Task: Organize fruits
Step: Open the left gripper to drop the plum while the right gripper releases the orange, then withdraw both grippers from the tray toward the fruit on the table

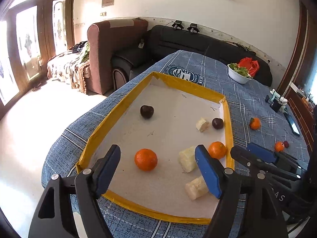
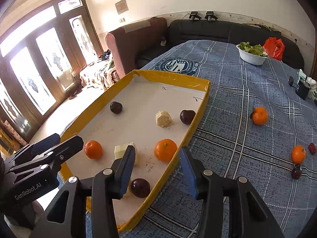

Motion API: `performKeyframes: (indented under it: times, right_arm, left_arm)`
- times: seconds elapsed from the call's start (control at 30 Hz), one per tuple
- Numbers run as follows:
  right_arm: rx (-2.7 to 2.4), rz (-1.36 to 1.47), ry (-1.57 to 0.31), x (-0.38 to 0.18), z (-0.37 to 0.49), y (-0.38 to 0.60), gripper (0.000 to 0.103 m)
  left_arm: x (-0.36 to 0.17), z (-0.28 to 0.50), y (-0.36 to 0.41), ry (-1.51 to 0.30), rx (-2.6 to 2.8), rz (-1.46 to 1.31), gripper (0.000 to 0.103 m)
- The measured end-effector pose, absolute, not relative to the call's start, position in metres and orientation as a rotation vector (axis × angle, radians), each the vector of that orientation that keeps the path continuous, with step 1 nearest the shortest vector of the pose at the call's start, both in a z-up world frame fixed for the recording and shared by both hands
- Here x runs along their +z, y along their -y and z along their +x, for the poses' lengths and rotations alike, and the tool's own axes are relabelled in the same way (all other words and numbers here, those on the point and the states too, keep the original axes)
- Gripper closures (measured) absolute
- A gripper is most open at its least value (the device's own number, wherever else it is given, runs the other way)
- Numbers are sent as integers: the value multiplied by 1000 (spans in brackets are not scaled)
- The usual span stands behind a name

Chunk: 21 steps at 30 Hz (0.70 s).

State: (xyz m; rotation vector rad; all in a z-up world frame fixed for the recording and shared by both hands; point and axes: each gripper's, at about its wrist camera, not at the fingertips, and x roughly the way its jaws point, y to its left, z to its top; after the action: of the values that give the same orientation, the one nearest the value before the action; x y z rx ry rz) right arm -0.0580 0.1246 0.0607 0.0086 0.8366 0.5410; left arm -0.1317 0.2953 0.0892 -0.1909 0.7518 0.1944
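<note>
A yellow-rimmed white tray (image 1: 120, 107) (image 2: 200, 111) lies on the blue cloth. In it are two oranges (image 1: 146, 159) (image 1: 217, 150), dark plums (image 1: 147, 111) (image 1: 217, 123) and pale fruit chunks (image 1: 187, 159) (image 1: 196, 187) (image 1: 202, 124). A third plum (image 2: 140, 187) lies in the tray between my right fingers. My left gripper (image 1: 158, 170) is open and empty above the tray's near end. My right gripper (image 2: 156, 170) is open over the tray's right rim. On the cloth lie two oranges (image 2: 259, 115) (image 2: 298, 154), a plum (image 2: 296, 171) and a small red fruit (image 2: 312, 148).
A white bowl of greens (image 2: 252, 58) and a red bag (image 2: 274, 47) sit at the table's far end. Small dark items (image 2: 302, 88) stand at the right edge. Sofas (image 1: 118, 45) and glass doors lie beyond the table's left edge.
</note>
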Motion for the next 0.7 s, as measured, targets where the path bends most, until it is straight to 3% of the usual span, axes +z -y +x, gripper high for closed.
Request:
performKeyframes:
  times: [0.7]
  right_arm:
    - [415,212,-854,47,-78,-19,45]
  left_arm:
    - [112,-148,-232,-718,119,-79,23]
